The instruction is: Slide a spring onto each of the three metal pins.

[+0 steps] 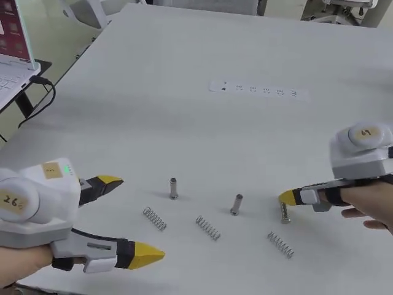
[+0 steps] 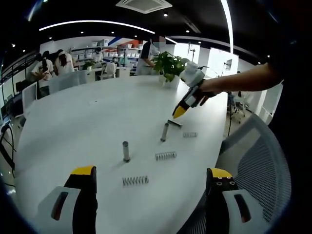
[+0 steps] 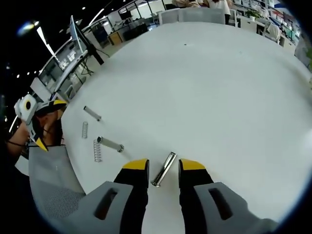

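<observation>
**Head view.** White counter (image 1: 258, 141) carrying three metal pins and three springs; all positions are referred to the middle pin (image 1: 236, 204), which stands upright.

- The left pin (image 1: 173, 188) stands upright to the left of the middle pin and slightly beyond it.
- The right pin (image 1: 285, 212) is just to the right of the middle pin, partly hidden by a yellow tip. Whether it stands straight cannot be told.
- The centre spring (image 1: 208, 227) lies flat, near the middle pin on its near left.
- The left spring (image 1: 155, 218) lies flat, farther to the left of the middle pin, on the near side of the left pin.
- The right spring (image 1: 280, 244) lies flat on the near right of the middle pin.
- All three springs are loose on the counter, apart from the pins.
- The left tool (image 1: 136, 216) is held well to the left of the middle pin. Its jaws are spread wide and hold nothing.
- A power strip (image 1: 258, 90) lies well beyond the middle pin.
- A laptop (image 1: 12, 49) sits far to the left and beyond the middle pin, off the counter.

**Right gripper view.** The right tool (image 3: 163, 165) is to the right of the middle pin. Its jaws are set narrow on either side of the right pin, with a slim gap visible on each side, so the pin is straddled rather than clamped.

**Left gripper view.** The wide-set jaws frame the row of pins, with the right tool at the far end of the row.
</observation>
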Motion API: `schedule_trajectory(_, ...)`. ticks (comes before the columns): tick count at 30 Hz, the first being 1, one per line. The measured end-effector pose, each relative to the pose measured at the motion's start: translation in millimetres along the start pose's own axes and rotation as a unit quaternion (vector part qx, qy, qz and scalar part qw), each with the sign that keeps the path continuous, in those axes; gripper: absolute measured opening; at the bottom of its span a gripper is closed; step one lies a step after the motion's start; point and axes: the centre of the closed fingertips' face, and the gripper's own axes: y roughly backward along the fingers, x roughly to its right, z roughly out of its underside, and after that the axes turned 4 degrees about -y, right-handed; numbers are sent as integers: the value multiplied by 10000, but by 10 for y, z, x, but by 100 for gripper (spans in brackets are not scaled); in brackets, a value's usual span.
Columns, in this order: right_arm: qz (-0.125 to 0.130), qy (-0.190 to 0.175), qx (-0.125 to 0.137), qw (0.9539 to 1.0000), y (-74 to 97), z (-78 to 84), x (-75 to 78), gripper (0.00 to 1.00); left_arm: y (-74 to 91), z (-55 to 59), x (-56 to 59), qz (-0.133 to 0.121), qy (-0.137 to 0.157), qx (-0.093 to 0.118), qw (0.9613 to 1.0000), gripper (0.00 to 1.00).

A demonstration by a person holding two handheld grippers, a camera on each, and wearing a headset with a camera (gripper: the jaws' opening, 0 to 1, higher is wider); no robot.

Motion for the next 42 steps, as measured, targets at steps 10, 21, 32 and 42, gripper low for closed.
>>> schedule_trajectory(10, 178, -189, -169, 9995, -112, 17, 69, 17, 2, 13, -30, -29, 38, 11, 10000, 90)
schedule_trajectory(21, 389, -221, -406, 9982, -189, 86, 102, 12, 2, 46, -38, -33, 58, -19, 10000, 90)
schedule_trajectory(32, 517, -227, -510, 9971, -202, 91, 96, 8, -39, 46, -36, 5, 44, -51, 10000, 89)
schedule_trajectory(42, 676, -513, -573, 9947, -201, 84, 138, 5, -63, 58, -4, 66, -7, -110, 9999, 89)
